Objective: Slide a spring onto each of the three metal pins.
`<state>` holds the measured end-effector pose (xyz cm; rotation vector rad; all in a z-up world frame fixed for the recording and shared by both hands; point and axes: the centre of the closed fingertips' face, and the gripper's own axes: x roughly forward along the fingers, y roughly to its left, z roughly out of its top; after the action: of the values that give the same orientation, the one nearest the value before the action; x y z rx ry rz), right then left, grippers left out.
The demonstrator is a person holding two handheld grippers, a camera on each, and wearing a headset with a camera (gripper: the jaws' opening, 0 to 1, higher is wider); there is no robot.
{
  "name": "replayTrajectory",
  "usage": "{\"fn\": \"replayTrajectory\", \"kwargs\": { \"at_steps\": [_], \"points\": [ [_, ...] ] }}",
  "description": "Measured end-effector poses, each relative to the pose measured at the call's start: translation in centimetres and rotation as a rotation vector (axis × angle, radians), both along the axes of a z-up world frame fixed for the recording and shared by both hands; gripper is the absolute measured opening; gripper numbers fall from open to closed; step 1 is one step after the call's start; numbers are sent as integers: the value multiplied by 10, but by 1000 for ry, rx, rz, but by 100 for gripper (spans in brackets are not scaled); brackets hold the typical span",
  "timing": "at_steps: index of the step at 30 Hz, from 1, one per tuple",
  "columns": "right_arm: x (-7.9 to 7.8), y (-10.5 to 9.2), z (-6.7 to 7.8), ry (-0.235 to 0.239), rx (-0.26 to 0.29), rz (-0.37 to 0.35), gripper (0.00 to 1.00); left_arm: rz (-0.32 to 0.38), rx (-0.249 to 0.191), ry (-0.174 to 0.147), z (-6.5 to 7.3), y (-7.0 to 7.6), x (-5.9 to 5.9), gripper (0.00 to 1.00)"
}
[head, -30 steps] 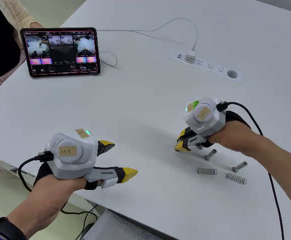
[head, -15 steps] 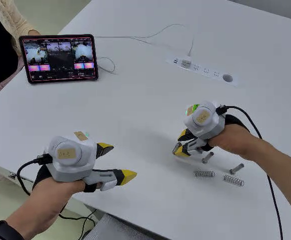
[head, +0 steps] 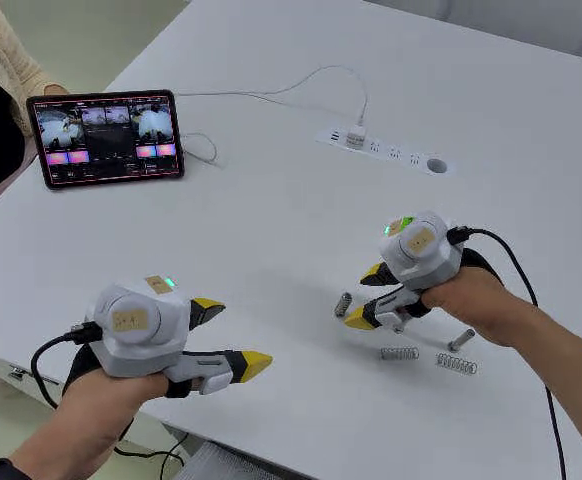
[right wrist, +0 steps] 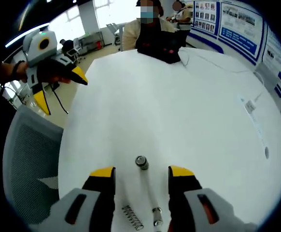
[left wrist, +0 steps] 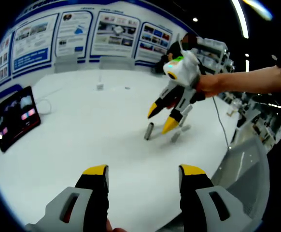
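White table (head: 271,230) carries all items; a grey mesh chair (right wrist: 29,159) stands at its near edge. A tablet (head: 106,137) with a lit screen lies at the far left, and a person (right wrist: 155,29) is at the table edge beside it. A white power strip (head: 386,152) lies at the far centre, with a plug and a cable in it. The left gripper (head: 233,333) is held over the near left part of the table, jaws wide apart and empty, pointing right toward the work. The right gripper (head: 364,297) is held over the near right part, tips down close to the table, jaws moderately open and holding nothing. The standing pin (head: 343,304) is on end on the table, just left of the right gripper's tips and apart from them; in the right gripper view it (right wrist: 141,162) sits just ahead of the gap between the jaws. The second pin (right wrist: 153,203) lies flat under the right gripper. The third pin (head: 461,340) lies flat to the right of the hand. The left spring (head: 399,353) and the right spring (head: 456,364) lie flat on the table, near the pins but on none of them.
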<state>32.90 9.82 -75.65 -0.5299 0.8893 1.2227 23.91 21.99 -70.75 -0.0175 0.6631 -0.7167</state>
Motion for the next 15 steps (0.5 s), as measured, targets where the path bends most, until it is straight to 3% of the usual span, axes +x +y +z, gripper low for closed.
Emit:
{"fn": "replayTrajectory", "kwargs": {
  "at_steps": [15],
  "points": [
    [-4, -14, 22, 11, 157, -183, 48, -6, -4, -5, 7, -10, -3, 60]
  ]
}}
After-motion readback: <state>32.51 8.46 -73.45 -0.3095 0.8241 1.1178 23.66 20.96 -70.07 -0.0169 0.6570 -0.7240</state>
